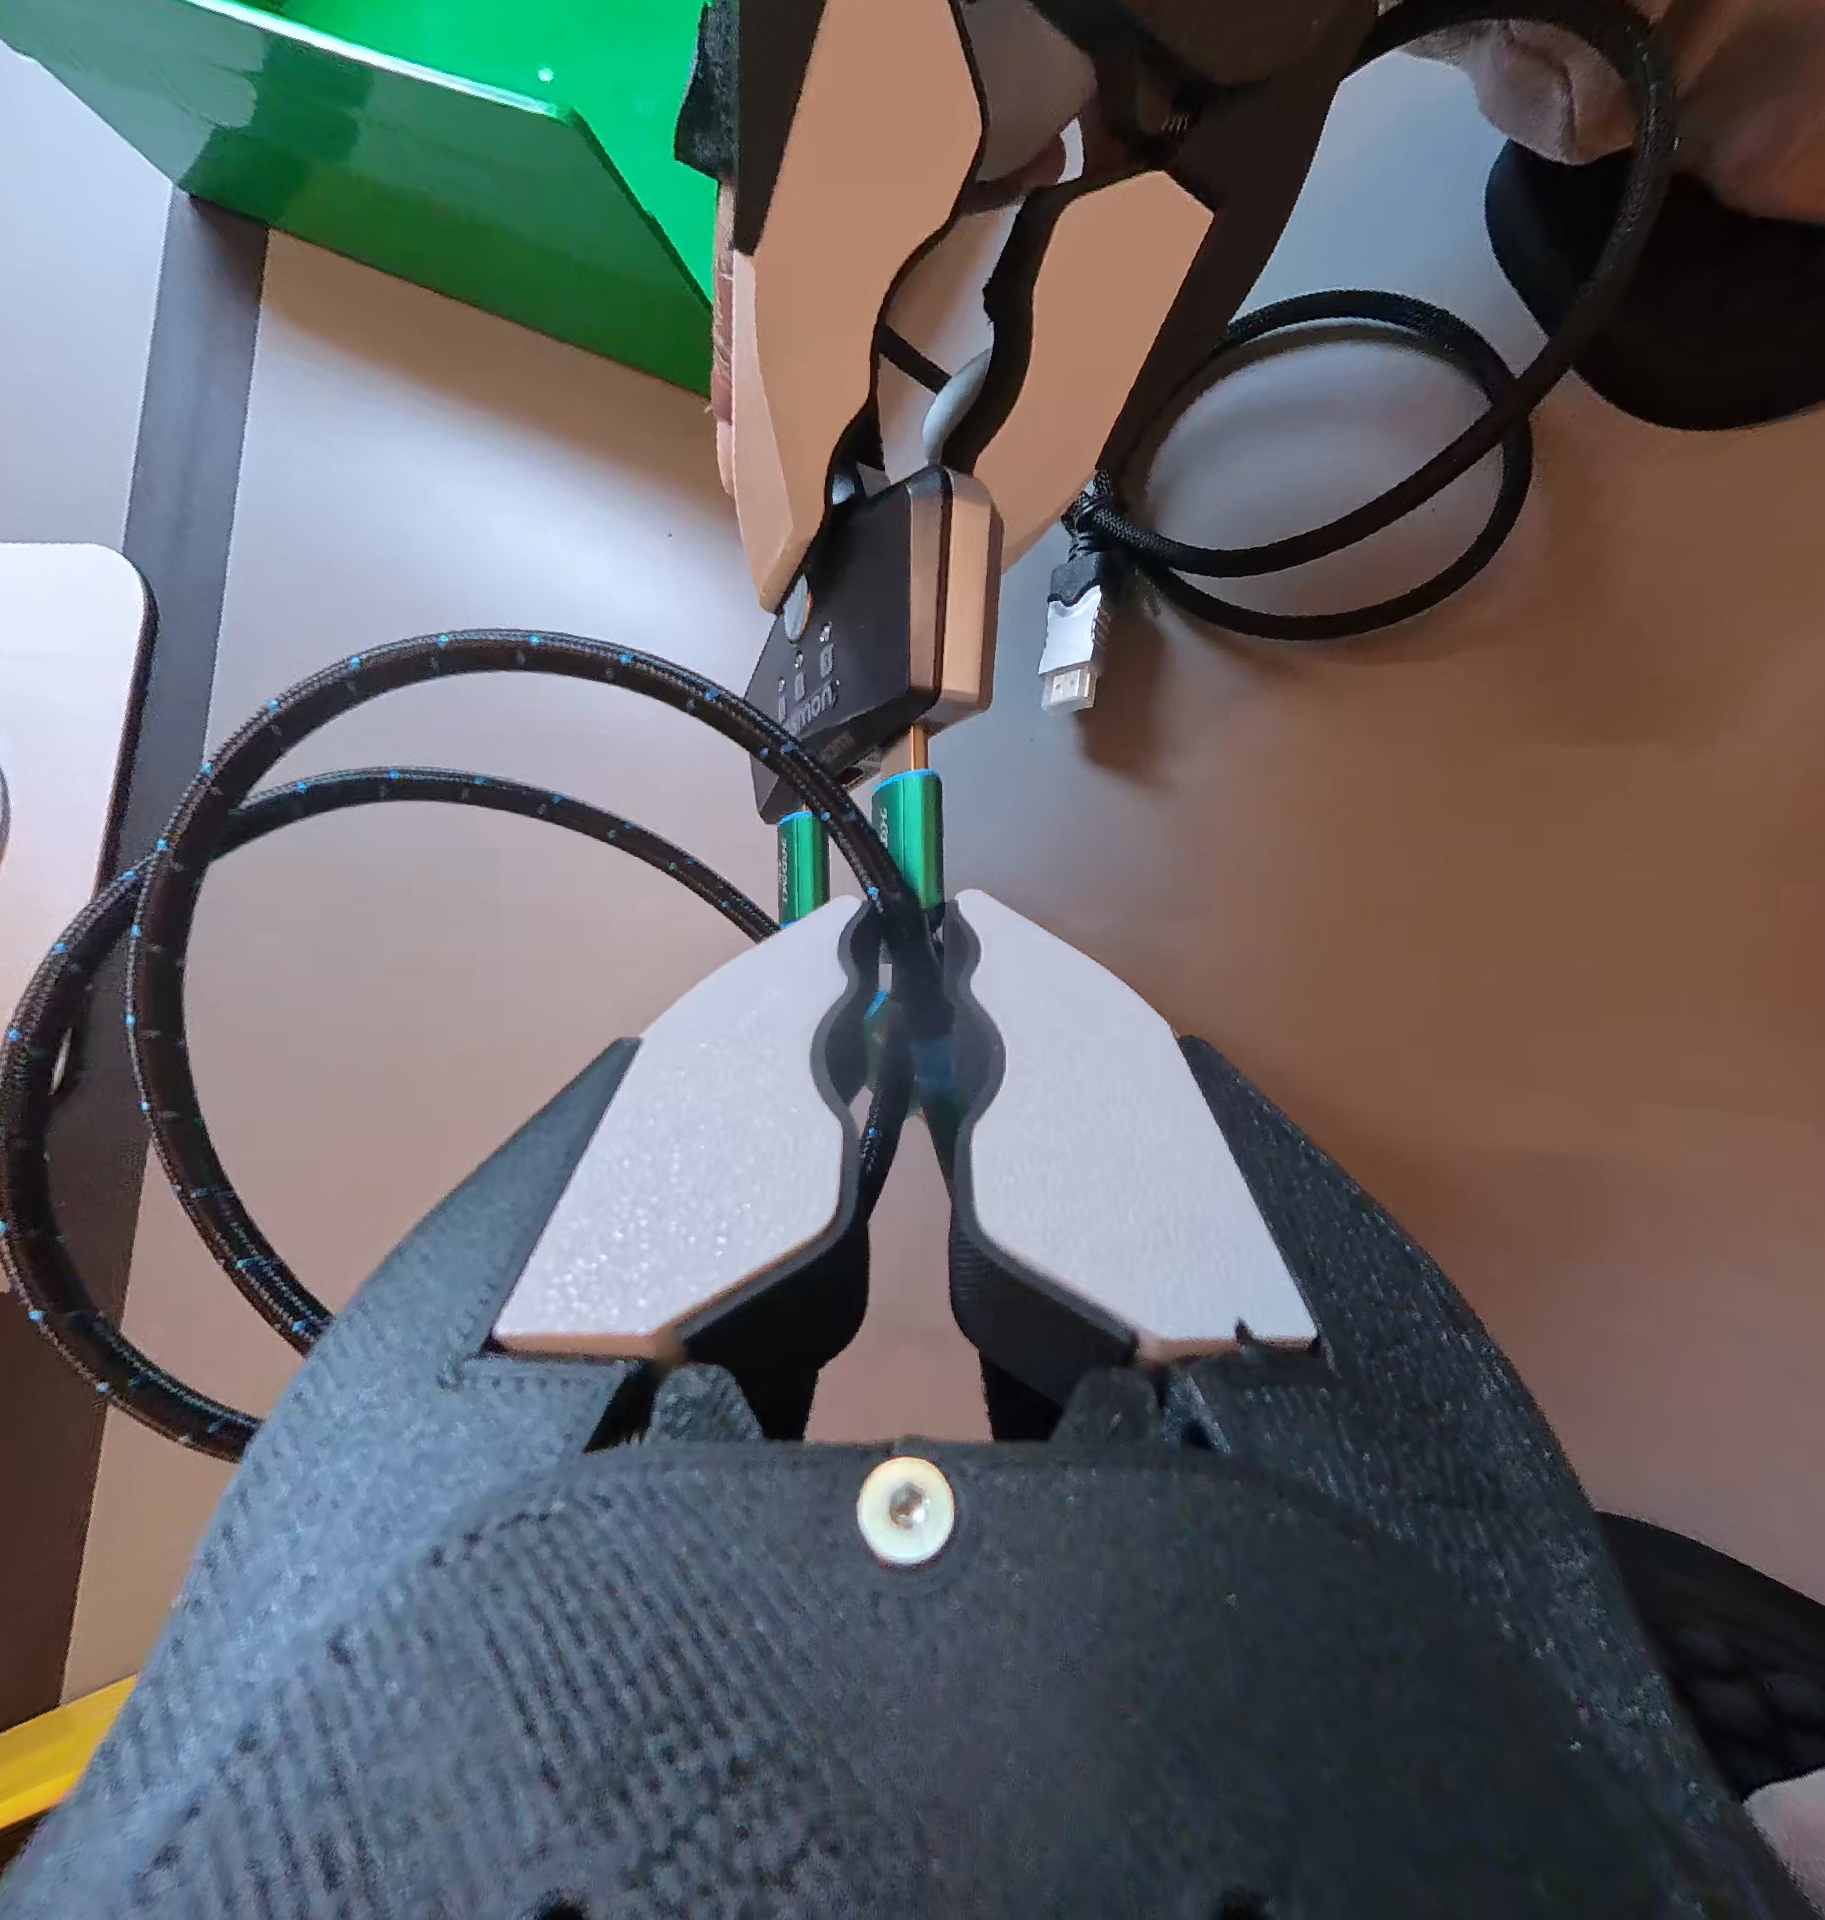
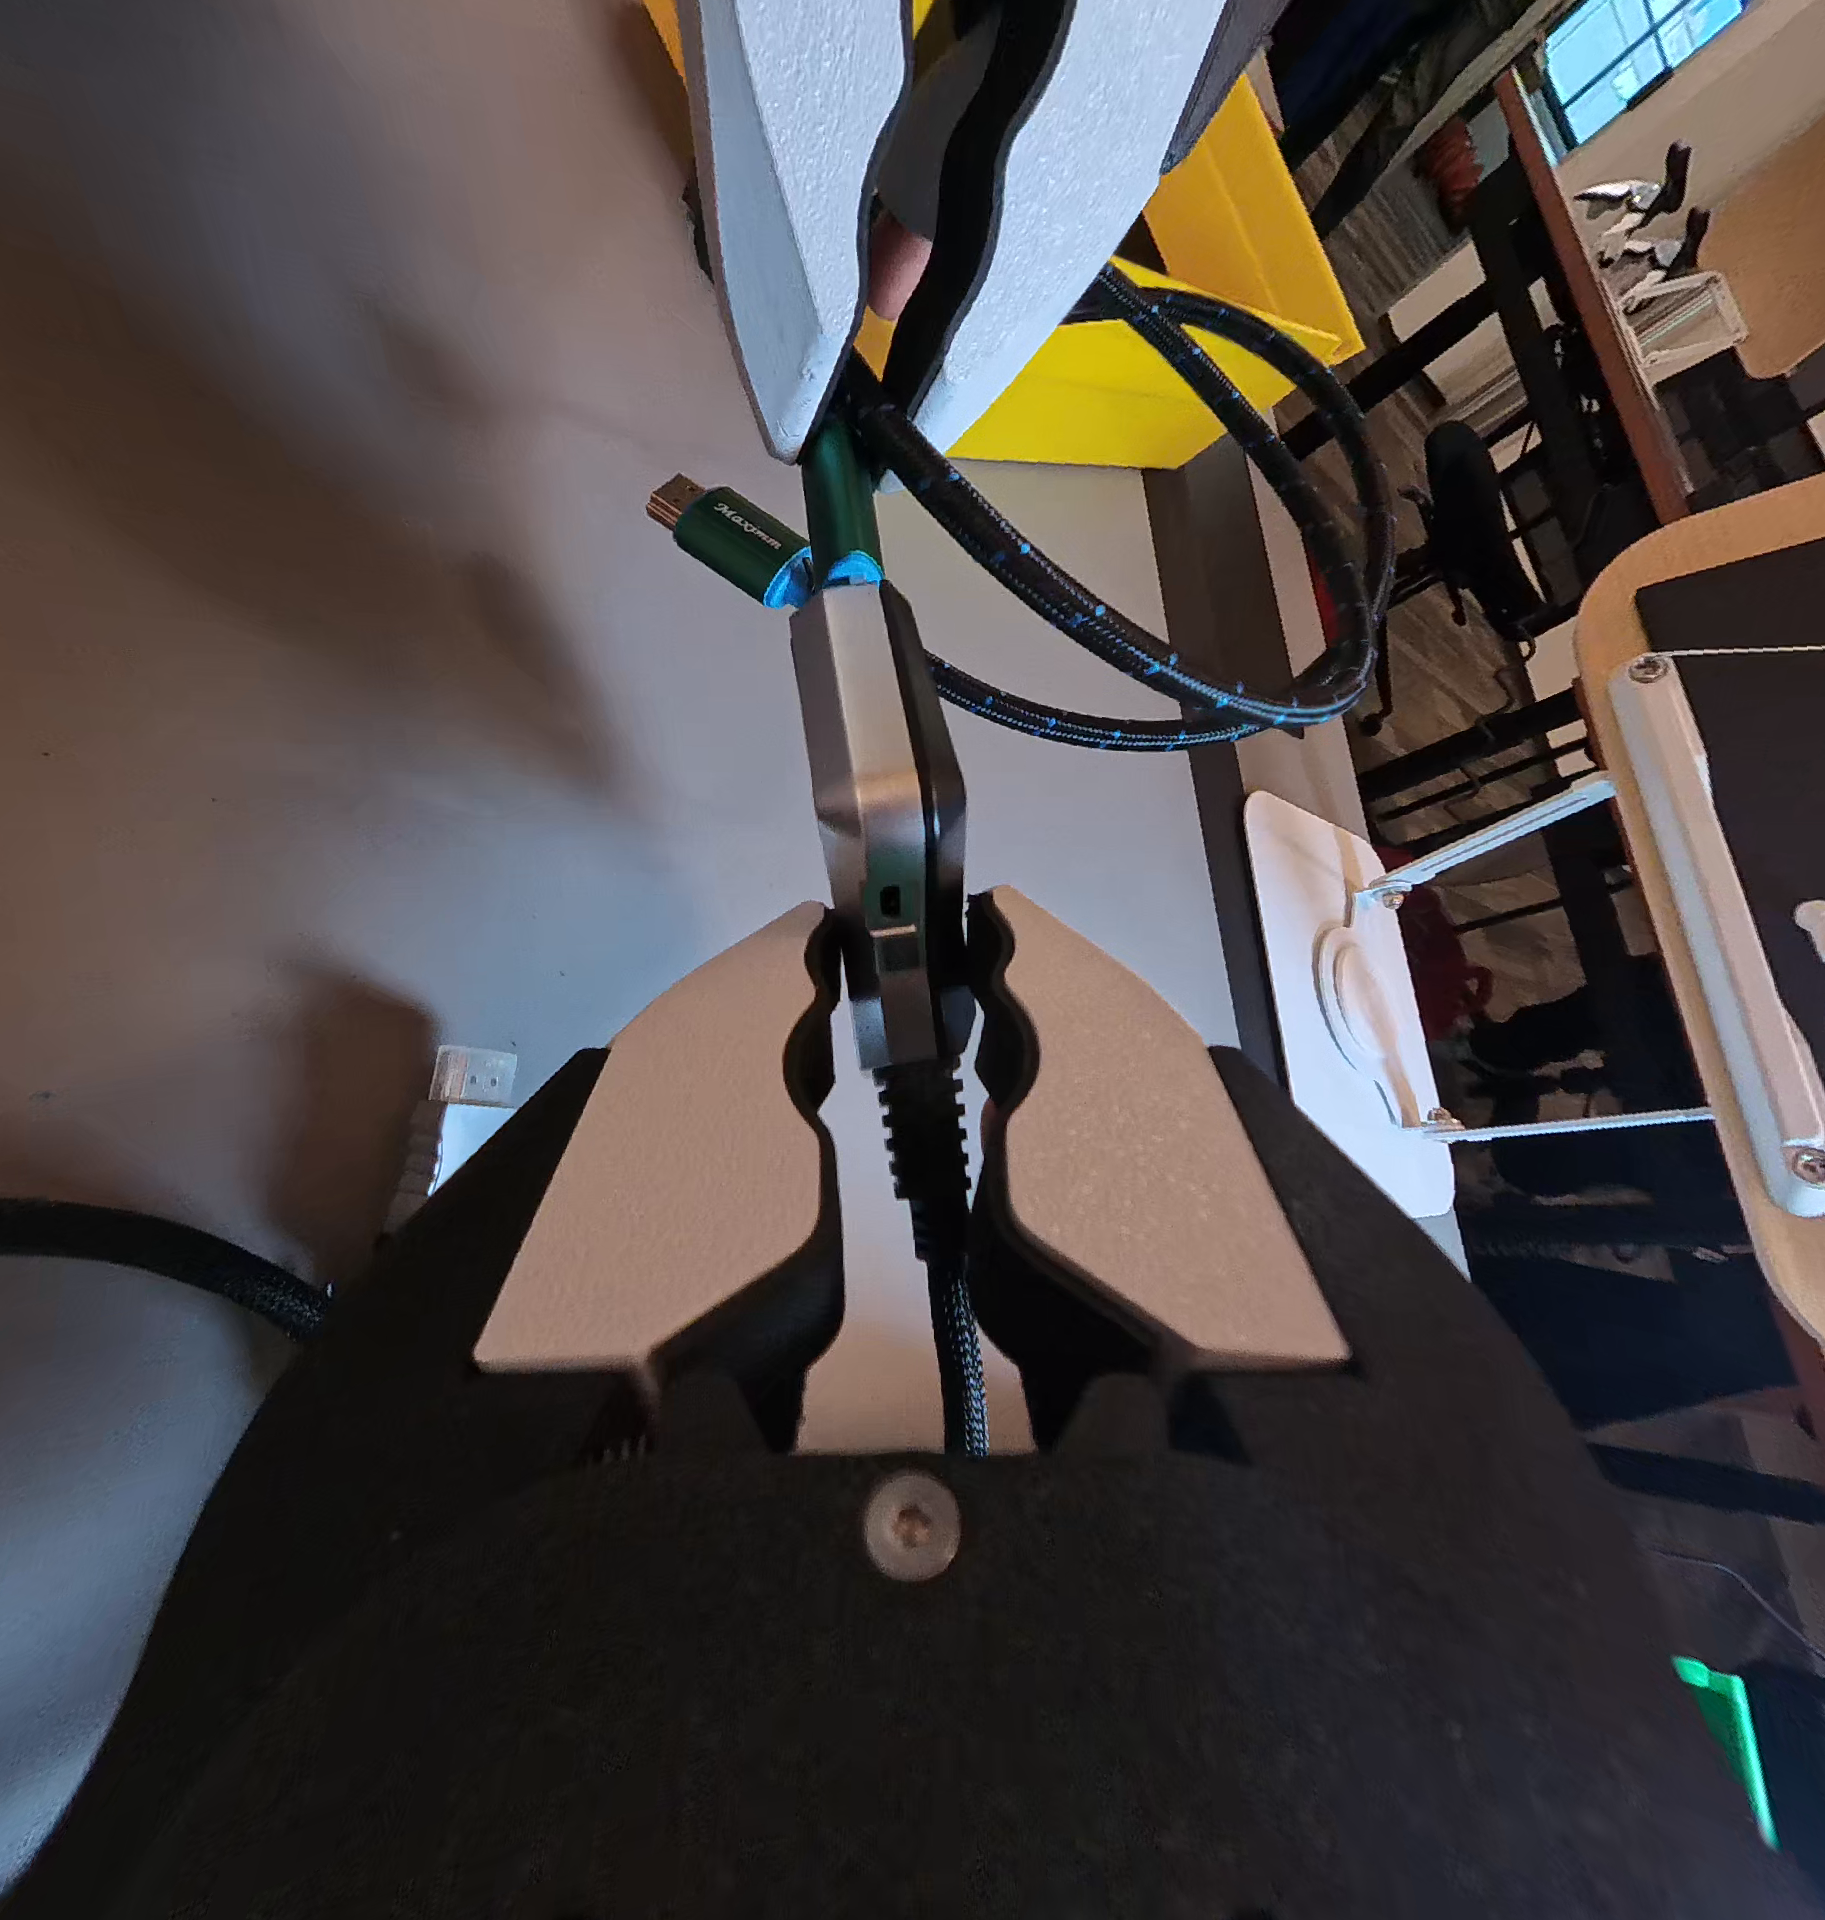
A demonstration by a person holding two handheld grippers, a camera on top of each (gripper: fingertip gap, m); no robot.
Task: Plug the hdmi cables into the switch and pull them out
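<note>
The left tool [image 1: 913,914] is clamped on a green plug [image 1: 910,842], its pale fingers [image 1: 742,1122] closed around the plug's rear end and the braided cable [image 1: 264,727] that leaves it. The plug's metal tip meets the near end of the switch [image 1: 877,634]; in the left wrist view a short length of that tip shows between plug body and switch, so how deep it sits cannot be told. A second green plug [image 1: 804,873] lies just beside the first, to its left, free of the switch; the right wrist view shows it pointing away with its bare tip in the open [image 2: 726,530].

The right tool [image 2: 903,935] is clamped on the far end of the switch [image 2: 877,748], where a ribbed strain relief [image 2: 923,1153] and the switch's own black cord run back between its fingers [image 2: 679,1143]. The switch is held on edge above the table [image 1: 1407,935], lined up end to end between the two tools.

The black-and-blue cable curls in loops off to the left of the left tool, over the table's edge. A separate black cable with a silver plug [image 1: 1074,634] lies loose on the table to the right of the switch, apart from it. A green box [image 1: 420,135] stands at the far left, a yellow box [image 2: 1178,353] beyond the left tool in the right wrist view.
</note>
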